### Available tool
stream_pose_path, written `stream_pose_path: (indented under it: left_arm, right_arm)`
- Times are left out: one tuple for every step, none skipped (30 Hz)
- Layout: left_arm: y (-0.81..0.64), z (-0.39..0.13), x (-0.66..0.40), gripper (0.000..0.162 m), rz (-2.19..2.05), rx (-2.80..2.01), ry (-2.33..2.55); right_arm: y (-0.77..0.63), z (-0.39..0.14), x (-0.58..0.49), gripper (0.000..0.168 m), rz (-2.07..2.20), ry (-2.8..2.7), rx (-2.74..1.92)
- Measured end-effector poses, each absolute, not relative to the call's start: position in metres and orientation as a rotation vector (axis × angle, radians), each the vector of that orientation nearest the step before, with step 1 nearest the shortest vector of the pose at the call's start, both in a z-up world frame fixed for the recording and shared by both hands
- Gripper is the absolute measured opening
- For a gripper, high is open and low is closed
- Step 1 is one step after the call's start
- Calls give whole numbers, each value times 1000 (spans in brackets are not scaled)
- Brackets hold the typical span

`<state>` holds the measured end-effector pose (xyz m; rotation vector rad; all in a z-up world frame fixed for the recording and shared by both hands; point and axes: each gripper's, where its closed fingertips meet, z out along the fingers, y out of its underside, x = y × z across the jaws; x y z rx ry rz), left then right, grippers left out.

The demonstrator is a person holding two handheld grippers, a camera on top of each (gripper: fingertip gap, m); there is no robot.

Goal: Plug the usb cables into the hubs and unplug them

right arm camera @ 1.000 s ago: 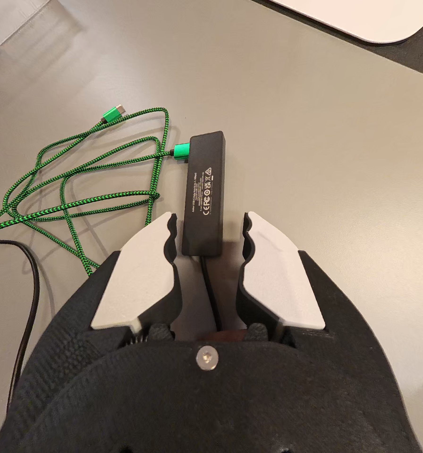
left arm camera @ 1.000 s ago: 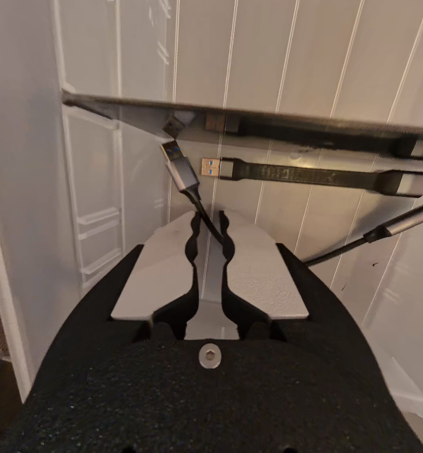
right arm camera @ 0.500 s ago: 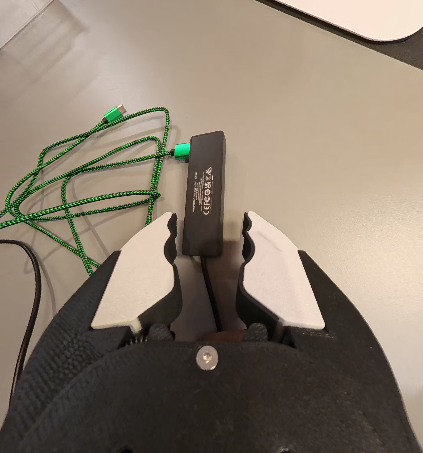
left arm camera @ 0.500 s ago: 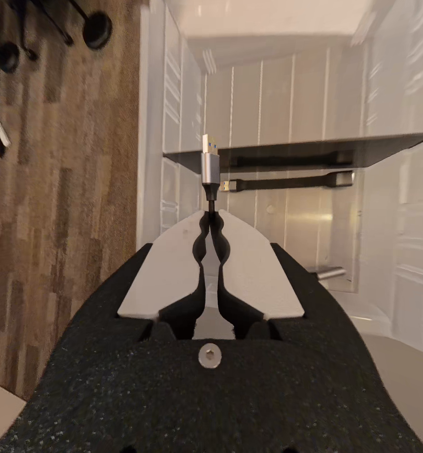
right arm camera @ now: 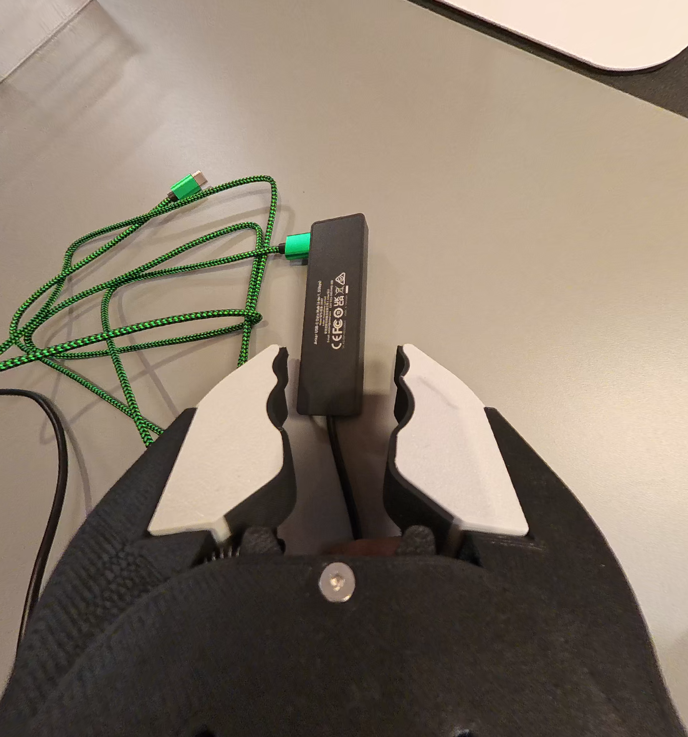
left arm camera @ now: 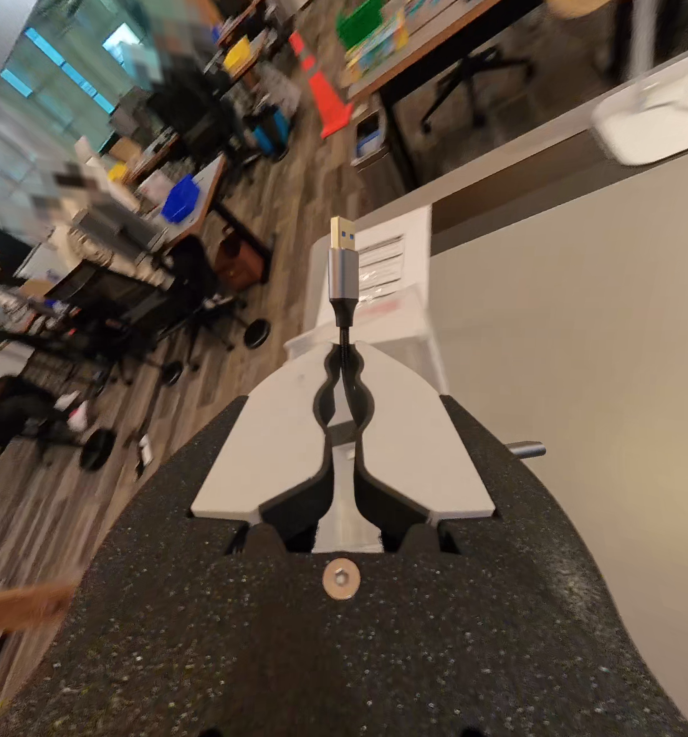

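left gripper (left arm camera: pixel 343 351) jaws closed on thin black braided cable (left arm camera: pixel 344 339) w/ grey metal usb-a plug (left arm camera: pixel 342 265) upright. right gripper (right arm camera: pixel 340 361) jaws wide open, straddling slim black rectangular hub (right arm camera: pixel 334 315) w/o gripping; green braided cable (right arm camera: pixel 135 319) plugged in its side.

Blurred office: wood-look floor (left arm camera: pixel 75 498), desks (left arm camera: pixel 199 199), orange cone (left arm camera: pixel 326 95), windows (left arm camera: pixel 47 67).

Brushed metal plug (left arm camera: pixel 343 275) on braided cable; matt black plastic hub (right arm camera: pixel 333 315); green woven cord (right arm camera: pixel 143 303); smooth matt surface (right arm camera: pixel 494 239).
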<state>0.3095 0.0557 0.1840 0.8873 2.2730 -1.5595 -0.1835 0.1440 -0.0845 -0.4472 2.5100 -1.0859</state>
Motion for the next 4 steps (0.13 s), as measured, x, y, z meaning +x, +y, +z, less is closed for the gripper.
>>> stream_pose_path:
  left_arm:
    - [59, 185, 292, 3, -1589, 954, 2289]
    - [62, 182, 274, 3, -1605, 1028, 2319]
    - [65, 175, 257, 3, -1606, 1110, 2355]
    - [67, 167, 240, 3, -1601, 1190, 2390]
  right_arm:
    - [144, -85, -184, 51, -1086, 2510, -448]
    - [144, -85, -183, 51, -1086, 2510, -449]
    - [144, -84, -183, 51, -1086, 2510, -449]
    - [144, -84, -183, 51, -1086, 2510, -449]
